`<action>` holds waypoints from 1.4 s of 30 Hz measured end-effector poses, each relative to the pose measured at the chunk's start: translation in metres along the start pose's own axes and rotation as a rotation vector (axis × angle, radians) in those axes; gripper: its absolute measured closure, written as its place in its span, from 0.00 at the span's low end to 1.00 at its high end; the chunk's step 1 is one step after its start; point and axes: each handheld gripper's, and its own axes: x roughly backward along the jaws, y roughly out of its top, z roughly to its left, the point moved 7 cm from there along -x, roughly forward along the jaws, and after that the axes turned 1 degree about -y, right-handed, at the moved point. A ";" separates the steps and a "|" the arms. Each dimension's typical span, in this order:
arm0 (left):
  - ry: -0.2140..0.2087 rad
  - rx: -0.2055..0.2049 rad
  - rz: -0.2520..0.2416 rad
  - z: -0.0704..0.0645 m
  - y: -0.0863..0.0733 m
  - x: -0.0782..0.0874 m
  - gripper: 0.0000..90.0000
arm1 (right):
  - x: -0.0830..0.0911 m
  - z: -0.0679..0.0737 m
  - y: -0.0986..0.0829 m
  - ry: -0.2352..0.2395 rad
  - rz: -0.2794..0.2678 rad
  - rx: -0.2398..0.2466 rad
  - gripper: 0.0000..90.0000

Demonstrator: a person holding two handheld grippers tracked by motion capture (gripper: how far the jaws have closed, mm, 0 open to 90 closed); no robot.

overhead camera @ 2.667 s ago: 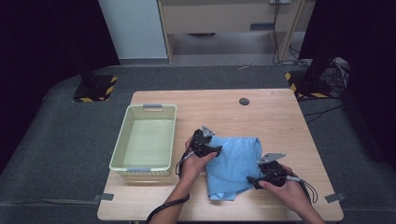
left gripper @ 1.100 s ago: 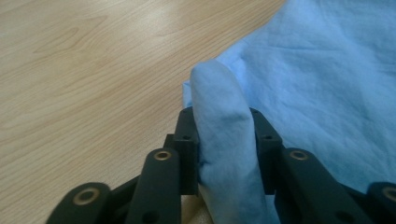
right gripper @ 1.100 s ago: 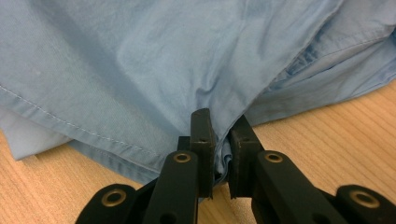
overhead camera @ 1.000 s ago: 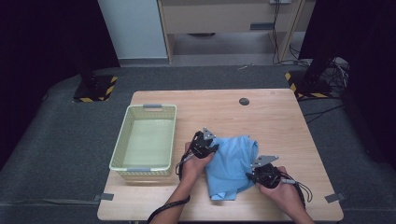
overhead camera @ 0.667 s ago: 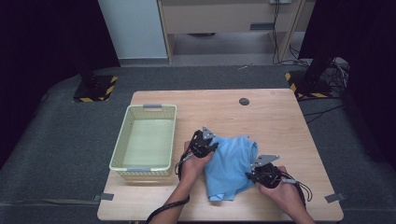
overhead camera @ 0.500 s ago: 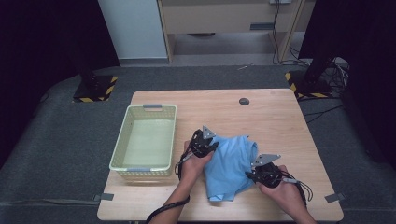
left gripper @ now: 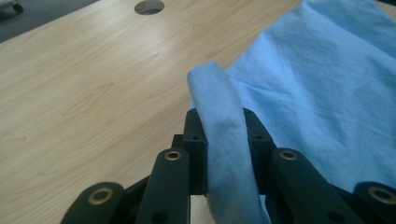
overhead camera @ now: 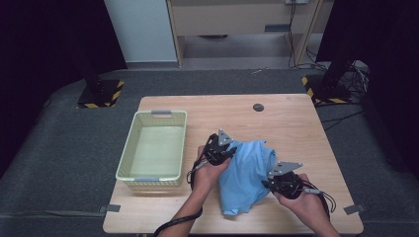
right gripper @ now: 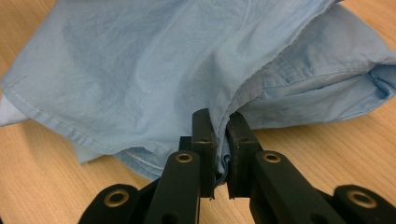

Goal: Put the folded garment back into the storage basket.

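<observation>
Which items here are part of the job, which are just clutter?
In the job:
- blue shirt, pinched at two edges
- left gripper, shut on a fold
- right gripper, shut on the hem

Lying about:
- green basket, empty
- table

A light blue shirt (overhead camera: pixel 245 174) is lying crumpled and partly folded on the worktop (overhead camera: pixel 286 123), just right of the pale green basket (overhead camera: pixel 153 146). Its left edge is arching up in a raised fold, its right edge bunching.
</observation>
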 end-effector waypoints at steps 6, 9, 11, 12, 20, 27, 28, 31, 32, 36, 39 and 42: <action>0.001 -0.007 0.000 0.000 0.009 0.011 0.85 | 0.007 0.002 0.006 0.004 -0.006 0.004 0.94; 0.005 -0.003 0.003 0.001 0.011 0.016 0.85 | 0.009 0.003 0.011 0.010 -0.016 0.007 0.94; 0.005 -0.002 0.003 0.001 0.012 0.019 0.86 | 0.011 0.004 0.013 0.013 -0.017 0.009 0.94; 0.006 0.000 0.001 0.002 0.014 0.022 0.86 | 0.012 0.005 0.016 0.017 -0.020 0.011 0.94; 0.013 0.002 -0.017 0.008 0.031 0.042 0.86 | 0.027 0.008 0.034 0.032 -0.054 0.021 0.94; 0.010 0.007 -0.026 0.016 0.036 0.052 0.86 | 0.028 0.009 0.043 0.050 -0.061 0.014 0.94; 0.009 0.007 -0.029 0.018 0.037 0.054 0.86 | 0.028 0.009 0.044 0.053 -0.061 0.014 0.94; 0.005 0.009 -0.036 0.024 0.040 0.058 0.86 | 0.027 0.009 0.051 0.063 -0.067 0.007 0.94; 0.004 0.009 -0.036 0.026 0.041 0.060 0.86 | 0.027 0.009 0.053 0.066 -0.069 0.005 0.94; 0.002 0.012 -0.044 0.036 0.046 0.064 0.86 | 0.026 0.008 0.065 0.076 -0.070 0.007 0.94; -0.001 0.015 -0.047 0.045 0.049 0.066 0.86 | 0.025 0.006 0.076 0.077 -0.070 0.014 0.94; -0.001 0.015 -0.044 0.051 0.051 0.066 0.86 | 0.025 0.005 0.083 0.077 -0.070 0.014 0.94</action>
